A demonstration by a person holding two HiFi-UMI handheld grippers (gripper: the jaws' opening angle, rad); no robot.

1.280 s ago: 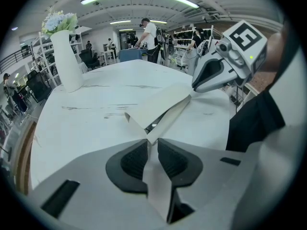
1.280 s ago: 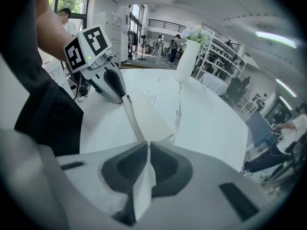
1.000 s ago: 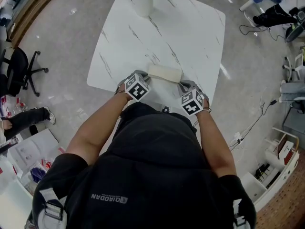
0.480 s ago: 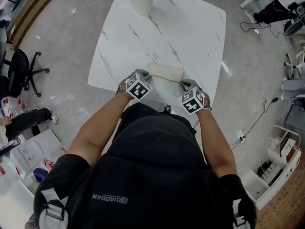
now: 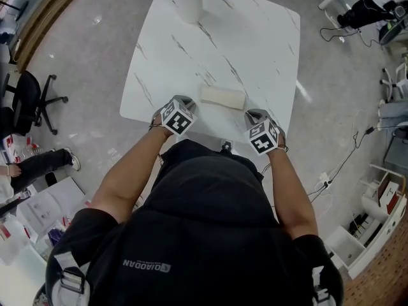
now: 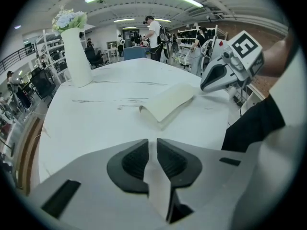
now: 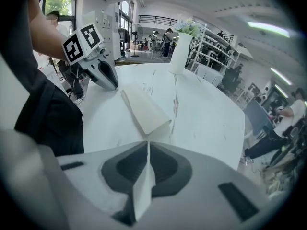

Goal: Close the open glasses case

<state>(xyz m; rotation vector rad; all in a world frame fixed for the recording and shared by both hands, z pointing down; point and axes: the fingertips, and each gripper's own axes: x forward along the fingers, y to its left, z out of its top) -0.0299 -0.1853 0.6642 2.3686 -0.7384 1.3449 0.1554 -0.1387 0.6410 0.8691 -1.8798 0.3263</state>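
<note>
The cream glasses case (image 5: 222,97) lies flat near the front edge of the white marble table (image 5: 242,37), its lid down. My left gripper (image 5: 183,102) sits just left of the case, apart from it, jaws shut and empty. My right gripper (image 5: 256,115) is just right of the case, also shut and empty. In the left gripper view the case (image 6: 169,101) lies ahead of the shut left gripper (image 6: 152,150), with the right gripper (image 6: 225,74) beyond it. The right gripper view shows the case (image 7: 143,107) in front of the shut right gripper (image 7: 147,153), and the left gripper (image 7: 104,72) past it.
A white vase (image 5: 190,2) with flowers stands at the table's far edge, also the vase (image 6: 76,52) and the vase (image 7: 179,50). A black office chair (image 5: 29,98) stands on the floor to the left. Cables and shelving lie to the right. People stand in the background.
Both grippers have drawn away from the ends of the case, the left to the left and the right to the right. The case has stayed in place.
</note>
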